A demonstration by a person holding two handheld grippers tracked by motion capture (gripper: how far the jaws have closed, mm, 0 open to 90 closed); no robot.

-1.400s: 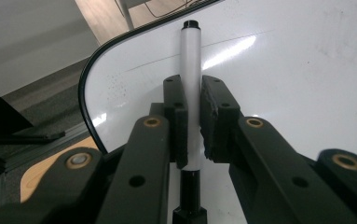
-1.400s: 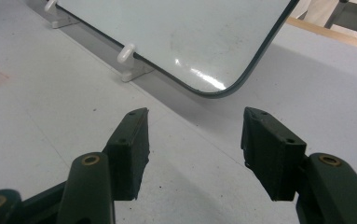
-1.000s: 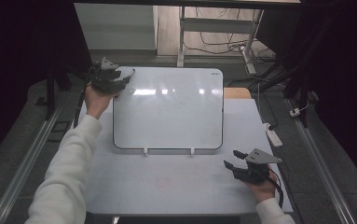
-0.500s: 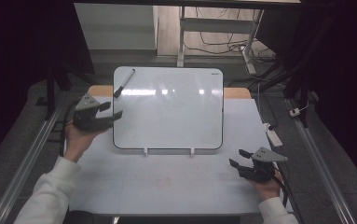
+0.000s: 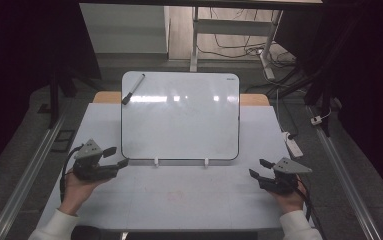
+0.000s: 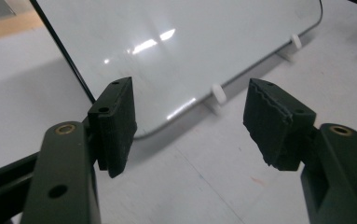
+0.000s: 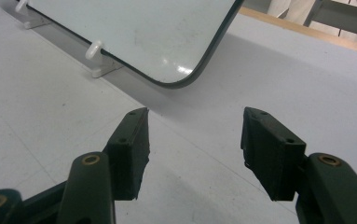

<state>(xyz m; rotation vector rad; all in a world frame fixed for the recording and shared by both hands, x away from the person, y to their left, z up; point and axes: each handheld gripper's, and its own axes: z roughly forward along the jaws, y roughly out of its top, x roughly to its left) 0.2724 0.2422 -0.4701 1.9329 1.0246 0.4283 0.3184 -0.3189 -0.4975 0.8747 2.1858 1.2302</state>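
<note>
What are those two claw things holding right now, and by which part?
Nothing. The left gripper and right gripper both have open, empty fingers; the marker lies apart on the whiteboard.

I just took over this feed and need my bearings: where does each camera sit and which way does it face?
High view: above the person's side, facing forward and down on the table; forearms, left gripper, right gripper show.
Left gripper view: on that gripper, facing the whiteboard; its open jaws show.
Right gripper view: facing the board's other near corner; open jaws show.
All share the whiteboard.
</note>
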